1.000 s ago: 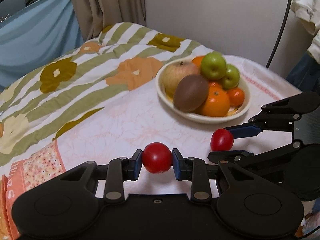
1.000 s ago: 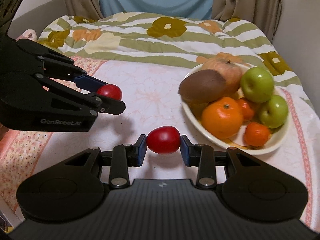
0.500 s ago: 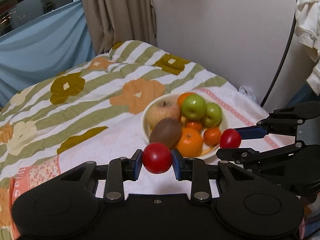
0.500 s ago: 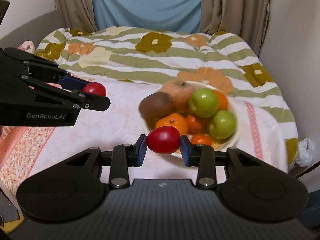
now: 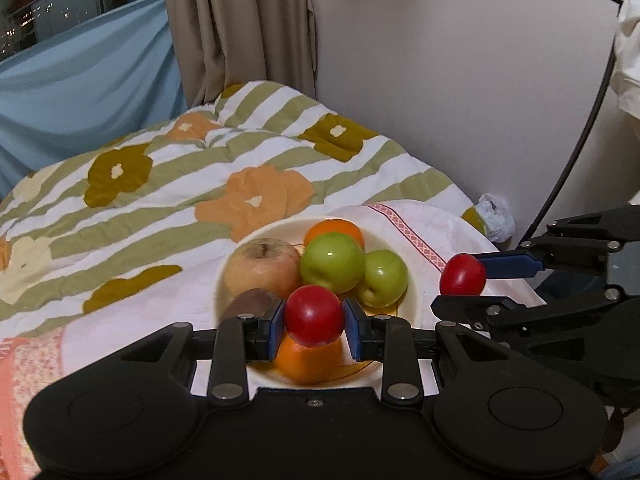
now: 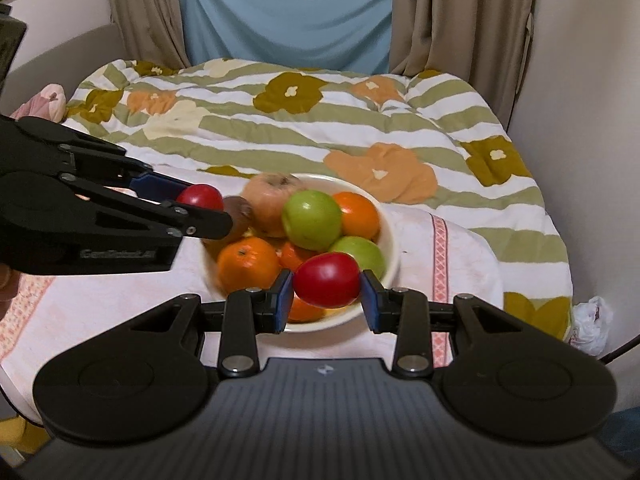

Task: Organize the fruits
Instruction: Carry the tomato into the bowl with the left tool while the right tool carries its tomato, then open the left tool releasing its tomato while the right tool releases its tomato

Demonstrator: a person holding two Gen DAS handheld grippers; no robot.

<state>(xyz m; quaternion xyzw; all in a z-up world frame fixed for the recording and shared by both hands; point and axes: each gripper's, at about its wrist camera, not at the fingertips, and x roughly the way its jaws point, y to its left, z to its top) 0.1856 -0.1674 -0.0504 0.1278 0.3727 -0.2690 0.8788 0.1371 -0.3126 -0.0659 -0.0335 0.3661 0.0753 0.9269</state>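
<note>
Both grippers loaded. Left gripper (image 5: 314, 316) is clamped on a round red tomato (image 5: 314, 314), blue pads tight against its sides, nothing slack. Right gripper (image 6: 327, 280) is likewise closed on a second, more oval tomato (image 6: 327, 279), long axis running pad to pad. Target looks like the cream bowl (image 6: 390, 240) on the pale cloth (image 6: 460, 264) over the flowered quilt (image 6: 320, 120). Key relation: in the left wrist view the bowl sits directly at 12 o'clock behind and under the held tomato, so that one looks to be already over the near rim; in the right wrist view the bowl is at 11–12 o'clock, tomato over its near-right edge. The left reads as slightly nearer the bowl centre. Bowl is heaped: two glossy green apples (image 6: 311, 220), a dull russet apple (image 6: 272, 196), a fuzzy brown kiwi (image 6: 239, 210), dimpled oranges (image 6: 248, 266). Little flat room, mostly sloped round surfaces, so a smooth tomato set on top may roll off; my guess is the gap at the near rim by the oranges is the safest seat. Tomato skins are taut and shiny, soft under pressure. A crumpled white bag (image 6: 592, 320) lies at 3 o'clock, off the bed's edge.
</note>
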